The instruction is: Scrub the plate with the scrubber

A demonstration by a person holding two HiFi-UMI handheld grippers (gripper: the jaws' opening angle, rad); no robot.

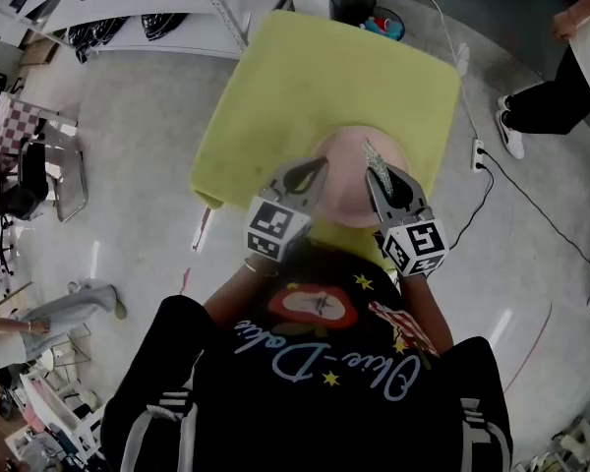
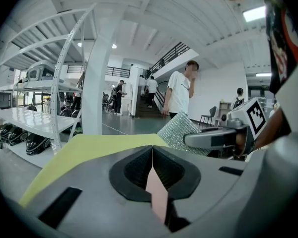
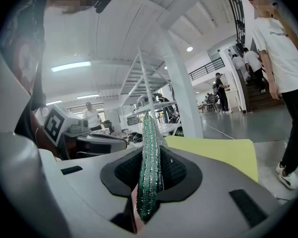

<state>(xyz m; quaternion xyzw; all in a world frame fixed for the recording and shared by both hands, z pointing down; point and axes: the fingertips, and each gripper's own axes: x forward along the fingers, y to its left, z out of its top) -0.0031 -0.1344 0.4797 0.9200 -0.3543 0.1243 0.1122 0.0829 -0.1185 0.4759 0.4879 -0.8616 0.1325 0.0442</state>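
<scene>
A pink plate (image 1: 345, 168) is held over the near edge of a yellow-green table (image 1: 305, 77). My left gripper (image 1: 318, 168) is shut on the plate's left rim, and in the left gripper view the thin pink edge (image 2: 157, 195) runs between the closed jaws of that gripper (image 2: 152, 151). My right gripper (image 1: 377, 172) is shut on a glittery silver-green scrubber (image 1: 378, 159), which stands upright between its jaws (image 3: 150, 152). The scrubber (image 3: 150, 157) sits at the plate's right side. From the left gripper view, the scrubber (image 2: 181, 132) shows just beyond the right gripper (image 2: 216, 138).
A black bin (image 1: 351, 2) and a tub of coloured items (image 1: 384, 24) stand past the table's far edge. A power strip (image 1: 479, 153) with cables lies on the floor at right, near a standing person (image 1: 560, 82). White shelving (image 1: 138, 13) and a chair (image 1: 51, 177) are at left.
</scene>
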